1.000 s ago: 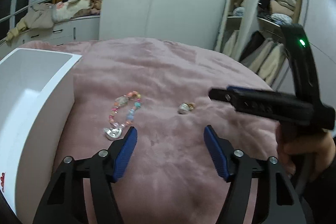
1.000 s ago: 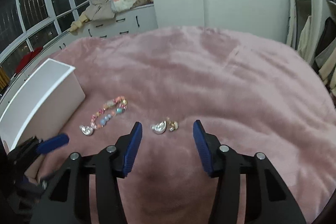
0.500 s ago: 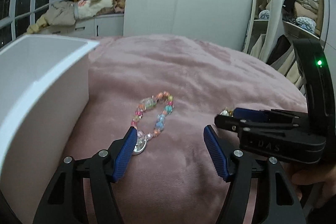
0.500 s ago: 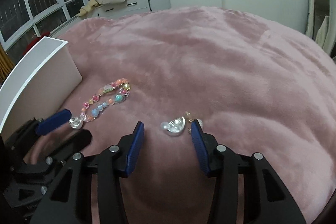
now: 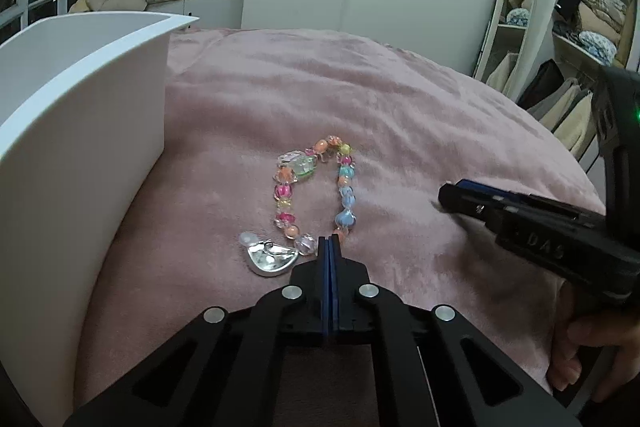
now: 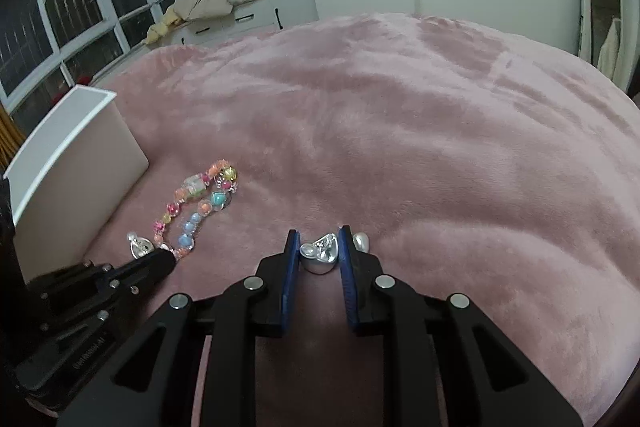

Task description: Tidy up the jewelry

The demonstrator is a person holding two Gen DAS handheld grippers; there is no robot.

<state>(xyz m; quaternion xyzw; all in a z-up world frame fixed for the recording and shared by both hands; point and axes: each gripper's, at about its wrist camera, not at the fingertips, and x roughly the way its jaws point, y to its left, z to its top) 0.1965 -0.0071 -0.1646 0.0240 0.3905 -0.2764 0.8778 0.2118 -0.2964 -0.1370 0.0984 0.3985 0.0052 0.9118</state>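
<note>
A bracelet of coloured beads (image 5: 316, 183) lies in a loop on the pink blanket, with a silver heart charm (image 5: 270, 259) at its near end. My left gripper (image 5: 329, 242) is shut on the bracelet's near end, between a clear bead and a blue one. From the right wrist view, the bracelet (image 6: 196, 203) and left gripper (image 6: 162, 259) are at the lower left. My right gripper (image 6: 319, 247) has its jaws closing on a silver heart earring (image 6: 322, 253), and both blue pads touch it. A small pearl piece (image 6: 362, 241) lies just outside the right pad.
An open white box (image 5: 80, 107) stands on the blanket left of the bracelet, also seen as the box (image 6: 72, 155) in the right wrist view. The pink blanket (image 6: 400, 127) stretches far ahead. The right gripper (image 5: 448, 195) and a hand (image 5: 580, 359) sit at the right.
My left gripper came down onto the bracelet's near end and shut. The right gripper sank a little and its jaws closed in around the silver heart earring.
</note>
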